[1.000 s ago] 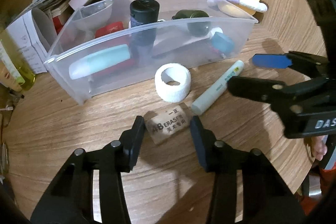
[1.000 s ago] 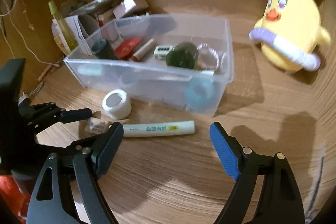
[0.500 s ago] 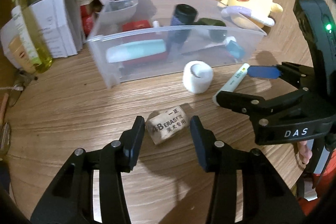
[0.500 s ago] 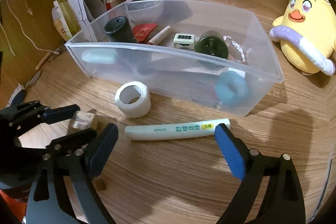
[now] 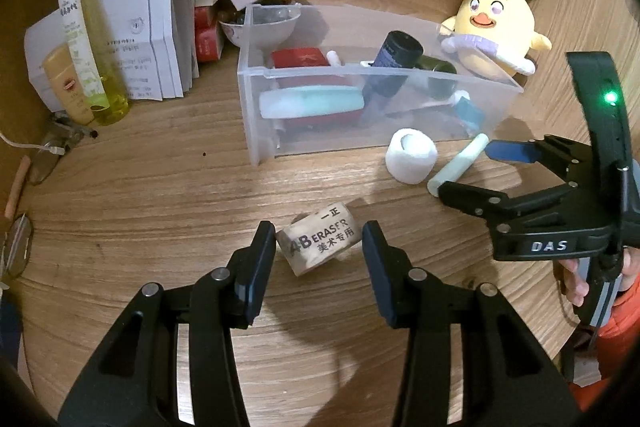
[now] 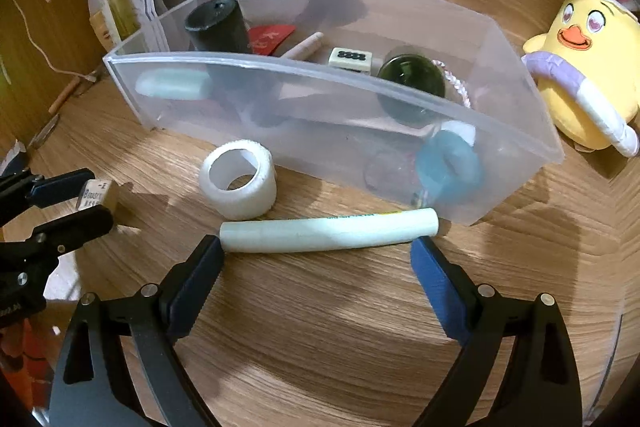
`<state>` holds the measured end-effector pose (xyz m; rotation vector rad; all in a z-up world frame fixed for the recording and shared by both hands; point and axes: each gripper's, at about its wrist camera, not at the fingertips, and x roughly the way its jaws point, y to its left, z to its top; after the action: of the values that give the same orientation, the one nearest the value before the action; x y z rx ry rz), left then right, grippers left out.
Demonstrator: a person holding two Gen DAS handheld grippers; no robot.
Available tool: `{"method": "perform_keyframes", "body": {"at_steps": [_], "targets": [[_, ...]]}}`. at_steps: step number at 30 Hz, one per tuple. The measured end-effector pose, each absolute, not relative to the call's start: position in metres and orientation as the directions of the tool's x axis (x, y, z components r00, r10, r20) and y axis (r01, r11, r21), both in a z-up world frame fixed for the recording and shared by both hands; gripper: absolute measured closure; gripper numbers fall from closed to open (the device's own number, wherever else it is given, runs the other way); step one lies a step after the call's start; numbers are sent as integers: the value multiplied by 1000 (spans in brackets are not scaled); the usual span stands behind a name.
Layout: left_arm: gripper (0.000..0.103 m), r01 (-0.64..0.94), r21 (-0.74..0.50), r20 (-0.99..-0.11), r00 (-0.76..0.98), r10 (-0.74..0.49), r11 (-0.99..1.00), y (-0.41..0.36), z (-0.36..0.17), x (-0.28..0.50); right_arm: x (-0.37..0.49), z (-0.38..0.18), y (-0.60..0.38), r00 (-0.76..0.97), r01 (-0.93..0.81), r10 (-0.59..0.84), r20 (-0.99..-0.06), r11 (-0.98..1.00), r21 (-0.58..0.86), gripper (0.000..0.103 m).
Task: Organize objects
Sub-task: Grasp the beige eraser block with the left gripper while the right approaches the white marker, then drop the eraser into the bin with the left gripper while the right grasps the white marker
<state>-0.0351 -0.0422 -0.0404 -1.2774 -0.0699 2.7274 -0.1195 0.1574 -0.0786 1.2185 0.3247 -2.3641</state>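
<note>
- left gripper [image 5: 318, 251]: jaws part open, straddling the worn beige block eraser with black print [image 5: 318, 243]. left pad touches or nearly touches the eraser's end, right pad shows a gap. a firm grip can't be confirmed. in the right wrist view the eraser [image 6: 97, 196] sits between the two fingertips, and whether it's on the table or lifted is unclear.
- right gripper [image 6: 316, 259]: jaws have just been opening and stand wide, one blue pad near each end of the pale mint-white tube with green print [image 6: 328, 229]. the tube lies flat on the wooden tabletop [image 6: 320, 327], just past the pad tips and not clamped.
- the tube lies parallel to the front wall of the clear plastic storage bin [image 6: 520, 131], its right end almost at the bin's corner.
- white roll of tape [image 6: 239, 179] stands on the table between eraser and tube, just in front of the bin.
- bin holds a black cylinder [image 6: 218, 23], red packet [image 6: 270, 37], mahjong tile [image 6: 350, 58], dark green round jar [image 6: 410, 79], blue ring-shaped item [image 6: 446, 167] and a mint tube [image 5: 312, 101].
- yellow plush chick with rabbit ears [image 5: 496, 27] sits right of the bin.
- yellow-green spray bottle [image 5: 86, 39] and folded white papers [image 5: 148, 35] stand left of it.
</note>
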Motion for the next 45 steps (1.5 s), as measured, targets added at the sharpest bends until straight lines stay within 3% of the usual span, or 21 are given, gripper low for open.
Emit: {"method": "perform_keyframes", "body": {"at_steps": [7, 14, 20, 29, 37, 45], "targets": [[58, -104, -103, -740, -657, 146, -989, -44, -31, -37, -104, -54, 182, -541, 484, -338, -770, -874, 44, 12], [58, -87, -121, -722, -676, 148, -989, -49, -23, -39, -111, -42, 171, -610, 430, -289, -738, -903, -1, 12], [58, -78, -123, -718, -681, 143, -989, -55, -22, -33, -129, -66, 165, -593, 334, -189, -782, -942, -26, 12], [58, -97, -114, -700, -699, 150, -989, -54, -16, -33, -131, -72, 198, -519, 321, -225, -825, -946, 56, 12], [58, -80, -91, -639, -760, 120, -993, -56, 17, -49, -139, -68, 201, -523, 240, -271, -808, -957, 165, 11], [58, -75, -98, -649, -751, 121, -992, -59, 23, -82, -130, -79, 185, -530, 301, -220, -819, -952, 61, 13]]}}
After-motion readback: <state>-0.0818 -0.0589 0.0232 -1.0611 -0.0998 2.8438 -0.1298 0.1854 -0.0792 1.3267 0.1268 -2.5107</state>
